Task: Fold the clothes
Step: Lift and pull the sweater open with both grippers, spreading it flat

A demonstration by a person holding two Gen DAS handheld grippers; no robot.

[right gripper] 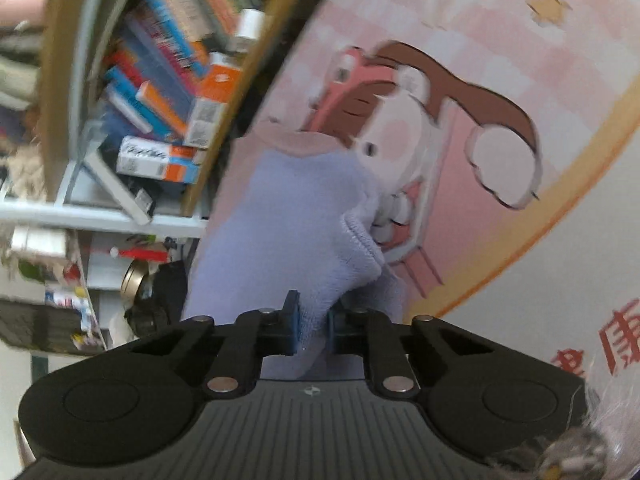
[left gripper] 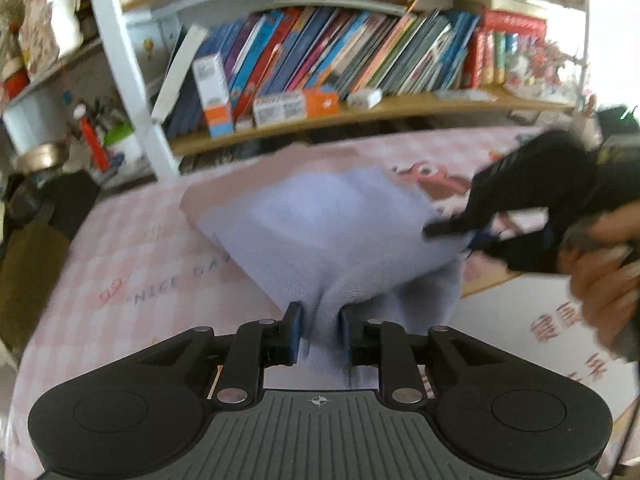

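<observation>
**Both grippers pinched the lavender cloth at its near edge**

The lavender garment [left gripper: 332, 232], a soft fleecy piece, lay on the tabletop [left gripper: 132, 248] under a pink checked cover, its far end resting over a beige garment [left gripper: 224, 188] at 11 o'clock. The left gripper [left gripper: 320, 330] was pressed onto a bunched fold of the lavender fabric at 6 o'clock in its own view, cloth filling the narrow gap between its blue pads. The right gripper [right gripper: 311, 326] pinched another gathered part of the same garment [right gripper: 288, 216], also at 6 o'clock in its view; seen from the left wrist, that gripper [left gripper: 452, 232] met the cloth at 3 o'clock, with the person's hand [left gripper: 600, 264] behind it.

The fabric looked light, limp and thick-piled. It would likely sag and drape between the two holds rather than keep a crease, and a shallow pinch could slip off the plush edge. Corners or a hemmed edge appeared the best places to hold it.

A bookshelf [left gripper: 340, 60] packed with books stood at 12 o'clock, just beyond the tabletop's far edge, with small boxes [left gripper: 296, 106] on its lower board. The cartoon print [right gripper: 420, 120] on the cover lay at 1 o'clock. Nothing sat on the cloth itself; the beige garment beneath could drag along.
</observation>
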